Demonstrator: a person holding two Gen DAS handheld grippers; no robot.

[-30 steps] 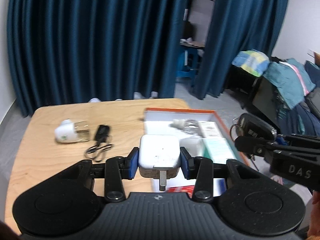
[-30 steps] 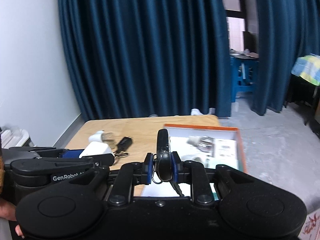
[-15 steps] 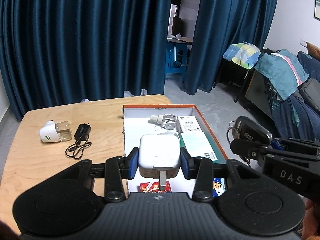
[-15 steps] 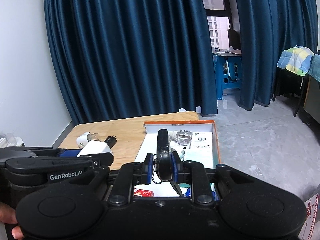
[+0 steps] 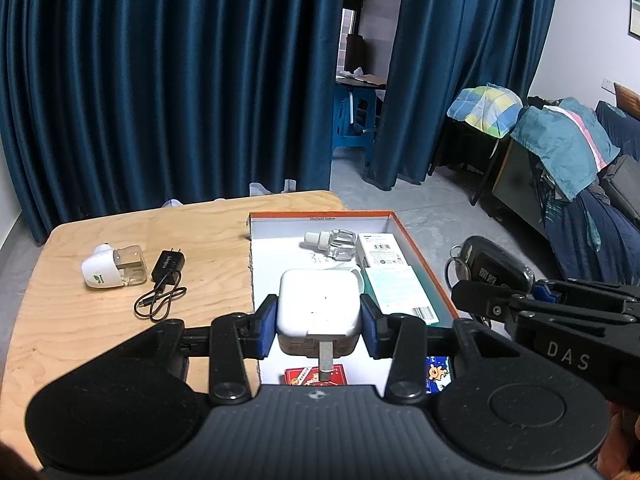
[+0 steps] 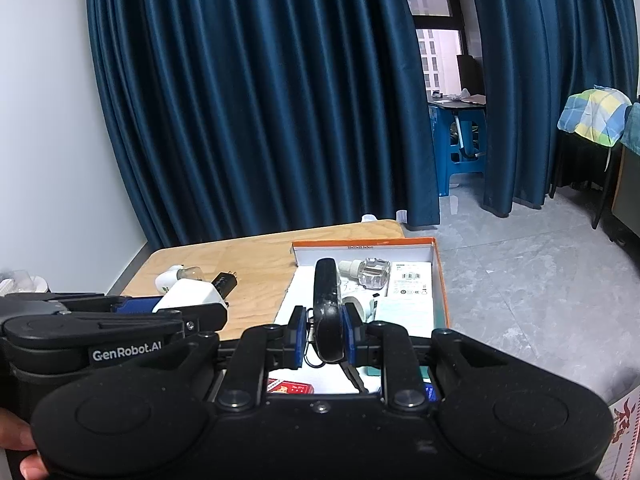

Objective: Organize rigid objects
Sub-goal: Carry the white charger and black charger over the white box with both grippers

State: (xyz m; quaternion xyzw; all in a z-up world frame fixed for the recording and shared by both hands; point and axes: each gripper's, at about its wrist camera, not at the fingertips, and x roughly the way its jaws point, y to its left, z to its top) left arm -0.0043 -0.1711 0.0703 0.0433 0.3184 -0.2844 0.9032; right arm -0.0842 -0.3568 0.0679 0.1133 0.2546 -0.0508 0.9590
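Matte black tongs [image 5: 319, 322] with blue pads [image 5: 267, 330], round screws, white "DAS" and "GenRobot.AI" lettering

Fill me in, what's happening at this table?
A person is sorting small items into an orange-edged box. The left gripper is shut on a white plug adapter, the right gripper on a black car key fob, both over the box. A black charger and a white diffuser lie on the table.

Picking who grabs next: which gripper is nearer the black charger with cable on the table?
Left. The left gripper sits just right of the black charger; the right gripper is farther right, over the orange-rimmed box.
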